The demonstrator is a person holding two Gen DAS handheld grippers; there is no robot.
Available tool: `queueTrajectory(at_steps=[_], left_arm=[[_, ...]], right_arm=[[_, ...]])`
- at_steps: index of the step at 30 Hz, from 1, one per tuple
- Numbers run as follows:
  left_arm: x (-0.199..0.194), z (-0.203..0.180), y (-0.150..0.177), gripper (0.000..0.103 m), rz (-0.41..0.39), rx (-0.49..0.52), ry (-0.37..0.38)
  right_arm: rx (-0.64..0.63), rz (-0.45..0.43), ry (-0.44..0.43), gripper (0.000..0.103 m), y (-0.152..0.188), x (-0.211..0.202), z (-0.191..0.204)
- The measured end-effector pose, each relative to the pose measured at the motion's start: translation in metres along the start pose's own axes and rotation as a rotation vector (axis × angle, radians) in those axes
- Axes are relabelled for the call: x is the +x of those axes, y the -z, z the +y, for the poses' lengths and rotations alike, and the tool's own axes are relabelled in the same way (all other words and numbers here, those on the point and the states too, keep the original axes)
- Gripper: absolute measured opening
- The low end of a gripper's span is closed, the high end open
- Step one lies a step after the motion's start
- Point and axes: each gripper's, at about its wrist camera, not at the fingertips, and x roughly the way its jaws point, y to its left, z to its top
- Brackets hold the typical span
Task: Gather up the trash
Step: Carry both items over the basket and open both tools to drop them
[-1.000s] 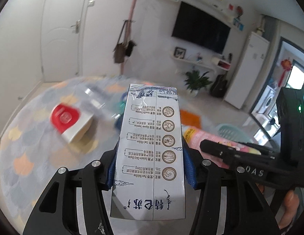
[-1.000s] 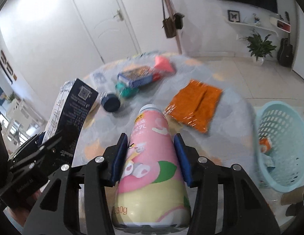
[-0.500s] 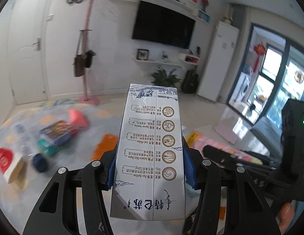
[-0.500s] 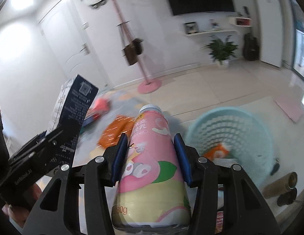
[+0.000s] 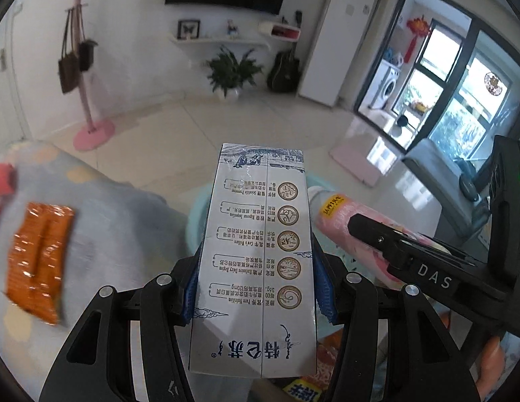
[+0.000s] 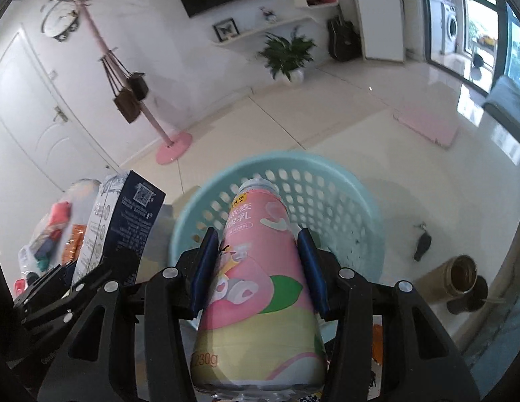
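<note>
So both hands swung over from the rug toward the basket (image 6: pixel 330 181) in the last second. A second back the left wrist view was looking at the litter on the patterned rug (image 5: pixel 119 221); now the rug has slid off to the left edge and the teal rim shows right behind the carton (image 5: pixel 256 251). Same on the right side: the basket used to sit off at the right edge, and now it's dead centre under the bottle (image 6: pixel 260 268), with the bottle's cap end poking over the rim. The left gripper (image 5: pixel 256 288) has its jaws clamped on the milk carton, blue pads pressed on both sides, and the right gripper (image 6: pixel 260 274) is clamped the same way on the pink yogurt bottle. No change in either grip across the frames. So the carrying part looks basically done and the drop is what's left; I'd guess the bottle is lined up better than the carton, which seems to hang near the basket's left edge. Still on the rug: the orange wrapper (image 5: pixel 39 261) and a few blurry bits further left, so more trips to go.
</note>
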Motion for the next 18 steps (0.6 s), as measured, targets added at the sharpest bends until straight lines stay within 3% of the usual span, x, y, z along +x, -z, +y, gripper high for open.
queueTrajectory(at_steps=[2,6,8,18], left_arm=[[0.007,0.002,0.002,0.053,0.019,0.000,0.022],[0.010,0.005,0.007,0.071,0.015,0.036,-0.001],[0.006,0.010,0.009,0.071,0.016,0.028,0.006],[-0.038,0.028,0.007,0.071,-0.067,-0.031,0.002]], right_arm=[[0.015,0.019,0.008,0.046,0.002,0.011,-0.004],[0.056,0.047,0.043,0.047,0.007,0.021,-0.013],[0.060,0.039,0.053,0.053,0.006,0.019,-0.016],[0.002,0.004,0.021,0.053,0.008,-0.003,0.007]])
